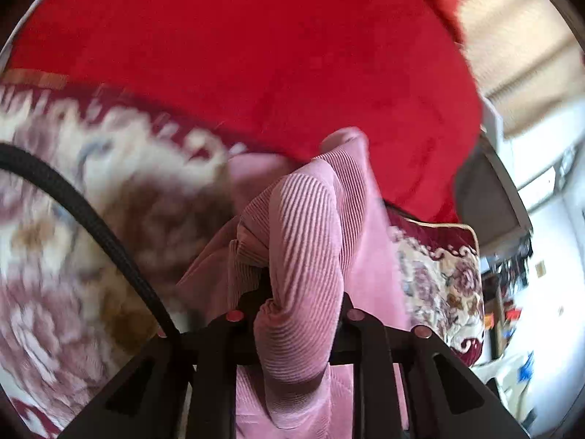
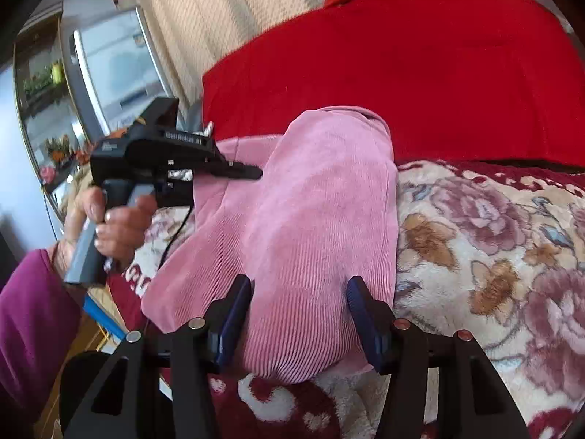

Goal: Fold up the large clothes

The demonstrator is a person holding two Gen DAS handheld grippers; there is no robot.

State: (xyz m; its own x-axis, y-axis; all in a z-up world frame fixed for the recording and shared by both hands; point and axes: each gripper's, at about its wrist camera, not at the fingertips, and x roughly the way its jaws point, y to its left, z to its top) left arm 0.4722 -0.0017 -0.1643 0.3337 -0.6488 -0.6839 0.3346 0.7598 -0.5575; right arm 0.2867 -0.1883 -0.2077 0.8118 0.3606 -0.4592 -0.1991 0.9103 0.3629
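Observation:
A pink ribbed corduroy garment [image 2: 299, 219] lies bunched on a floral blanket [image 2: 493, 241]. My left gripper [image 1: 303, 303] is shut on a thick fold of the pink garment [image 1: 307, 241], which fills the gap between its black fingers. From the right wrist view the left gripper [image 2: 252, 172] reaches into the garment's left edge, held by a hand. My right gripper [image 2: 299, 311] is open, its blue-padded fingers [image 2: 234, 325] standing either side of a hump of the garment, near the cloth's front end.
A red blanket [image 2: 402, 73] lies behind the garment, with cream curtains [image 2: 219, 18] beyond. A black cable [image 1: 73, 201] crosses the left wrist view. The blanket's edge and a room with furniture show at the left [image 2: 47, 109].

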